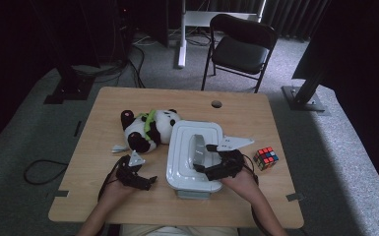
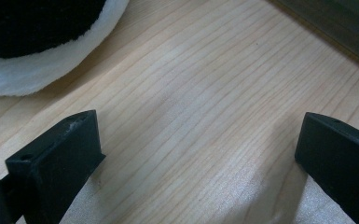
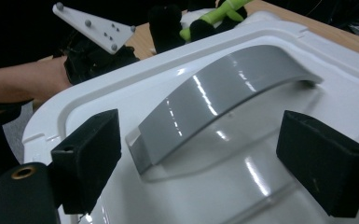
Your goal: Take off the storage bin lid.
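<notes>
A white lidded box [image 1: 182, 162] sits at the table's middle front, with a grey arched handle [image 1: 197, 150] on its lid. My right gripper [image 1: 205, 157] is open over the lid, its jaws either side of the grey handle [image 3: 224, 98] without touching it. A plush panda [image 1: 150, 129] with a green scarf lies left of the box. My left gripper [image 1: 145, 181] is open low over bare wood in front of the panda, whose white and black fur [image 2: 37, 42] fills the upper left of the left gripper view.
A colour cube [image 1: 266, 158] stands on the table right of the box. A round cable hole [image 1: 216, 104] is near the far edge. A black folding chair [image 1: 241, 49] stands beyond the table. The other gripper's white plate [image 3: 93, 28] shows past the lid.
</notes>
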{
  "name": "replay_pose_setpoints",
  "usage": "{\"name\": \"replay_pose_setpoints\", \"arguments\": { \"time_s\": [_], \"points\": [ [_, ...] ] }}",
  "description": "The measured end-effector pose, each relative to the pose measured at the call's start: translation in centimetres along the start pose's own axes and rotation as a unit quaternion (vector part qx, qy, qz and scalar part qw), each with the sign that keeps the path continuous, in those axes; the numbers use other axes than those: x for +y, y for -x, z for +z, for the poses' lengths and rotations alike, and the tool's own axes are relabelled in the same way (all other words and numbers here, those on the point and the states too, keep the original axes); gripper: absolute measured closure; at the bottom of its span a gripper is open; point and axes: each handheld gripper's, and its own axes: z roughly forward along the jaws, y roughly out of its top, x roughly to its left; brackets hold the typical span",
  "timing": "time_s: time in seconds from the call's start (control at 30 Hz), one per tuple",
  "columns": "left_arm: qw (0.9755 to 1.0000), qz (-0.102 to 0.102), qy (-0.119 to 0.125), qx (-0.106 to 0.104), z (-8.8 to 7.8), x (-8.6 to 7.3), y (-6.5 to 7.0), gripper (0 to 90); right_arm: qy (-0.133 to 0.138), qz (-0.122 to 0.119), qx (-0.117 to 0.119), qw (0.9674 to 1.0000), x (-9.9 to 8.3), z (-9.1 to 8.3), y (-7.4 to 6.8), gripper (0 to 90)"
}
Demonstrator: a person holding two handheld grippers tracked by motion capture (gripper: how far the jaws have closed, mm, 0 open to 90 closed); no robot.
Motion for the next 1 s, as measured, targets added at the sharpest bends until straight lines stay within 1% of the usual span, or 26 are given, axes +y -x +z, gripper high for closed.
{"name": "replay_pose_setpoints", "arguments": {
  "time_s": [0.07,0.13,0.23,0.3,0.37,0.4,0.43,0.47,0.5,0.53,0.57,0.6,0.63,0.73,0.83,1.0],
  "points": [
    [1.0000,0.000,0.000,0.000,0.0,0.0,0.0,1.0,-0.001,-0.012,-0.008,0.9999,0.1,0.2,-0.3,15.1],
    [1.0000,0.000,0.000,0.000,0.0,0.0,0.0,1.0,-0.003,-0.020,-0.010,0.9997,0.1,0.3,-0.5,16.3],
    [1.0000,0.000,0.001,0.000,0.0,0.0,0.0,1.0,-0.010,-0.039,-0.012,0.9991,0.2,0.6,-0.9,19.8],
    [1.0000,0.000,0.000,0.000,0.0,0.0,0.0,1.0,-0.007,-0.040,-0.010,0.9991,0.2,0.8,-1.0,20.7],
    [1.0000,-0.001,0.001,0.001,0.0,0.0,0.0,1.0,-0.004,-0.039,-0.010,0.9992,0.2,0.8,-0.9,25.8],
    [1.0000,-0.001,0.001,0.001,0.0,0.0,0.0,1.0,-0.004,-0.041,-0.014,0.9991,0.2,0.8,-0.9,26.6],
    [1.0000,-0.001,0.000,0.001,0.0,0.0,0.0,1.0,-0.005,-0.043,-0.024,0.9988,0.2,0.9,-0.9,26.8],
    [1.0000,-0.001,0.001,0.001,0.0,0.0,0.0,1.0,-0.004,-0.042,-0.024,0.9988,0.2,1.0,-0.9,26.9],
    [1.0000,-0.001,0.001,0.001,0.0,0.0,0.0,1.0,-0.004,-0.047,-0.025,0.9986,0.2,1.0,-1.0,27.9],
    [1.0000,-0.001,0.001,0.001,0.0,0.0,0.0,1.0,-0.006,-0.047,-0.022,0.9986,0.2,1.0,-1.0,32.0],
    [1.0000,-0.001,0.001,0.001,0.0,0.0,0.0,1.0,-0.009,-0.042,-0.013,0.9990,0.3,1.0,-0.9,32.3],
    [1.0000,-0.001,0.001,0.001,0.0,0.0,0.0,1.0,-0.010,-0.045,-0.014,0.9988,0.3,1.1,-0.9,34.2],
    [1.0000,-0.001,0.001,0.001,0.0,0.0,0.0,1.0,-0.009,-0.050,-0.010,0.9987,0.3,1.1,-1.0,37.5],
    [1.0000,-0.001,0.001,0.001,0.0,0.0,0.0,1.0,-0.005,-0.054,-0.013,0.9985,0.3,1.2,-1.2,38.5],
    [1.0000,-0.001,0.001,0.002,0.0,0.0,0.0,1.0,-0.004,-0.053,-0.010,0.9985,0.2,1.2,-1.2,39.7],
    [1.0000,-0.001,0.001,0.002,0.0,0.0,0.0,0.9,-0.006,-0.060,-0.003,0.9982,0.3,1.3,-1.1,41.7]
  ]
}}
